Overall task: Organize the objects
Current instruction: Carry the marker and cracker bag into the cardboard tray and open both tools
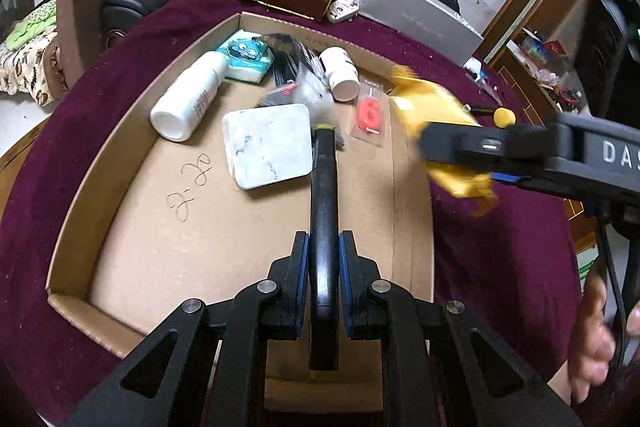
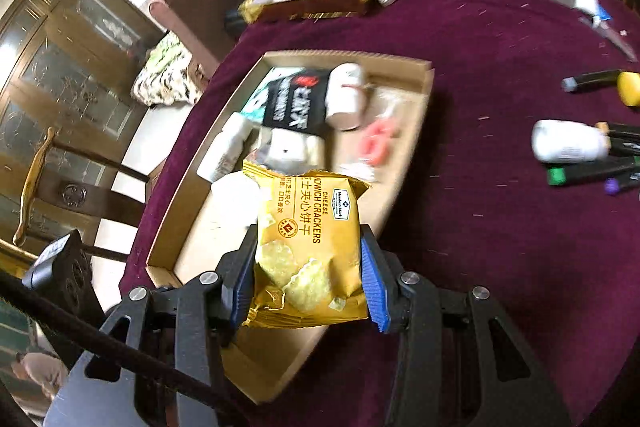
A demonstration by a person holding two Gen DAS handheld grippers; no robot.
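Both grippers are loaded: the right gripper (image 2: 308,283) is closed across the flat sides of a yellow cheese sandwich cracker packet (image 2: 310,247), which is held above the near end of the cardboard tray (image 2: 424,75), while the left gripper (image 1: 324,267) is clamped narrowly on a black marker (image 1: 323,211) over the same tray. The packet is judged light, crinkly and slippery, with brittle crackers inside, so a gentle hold across its middle, as seen, suits it better than a pinch at the sealed edge. The marker is judged stiff and light, and is best taken at mid-barrel.
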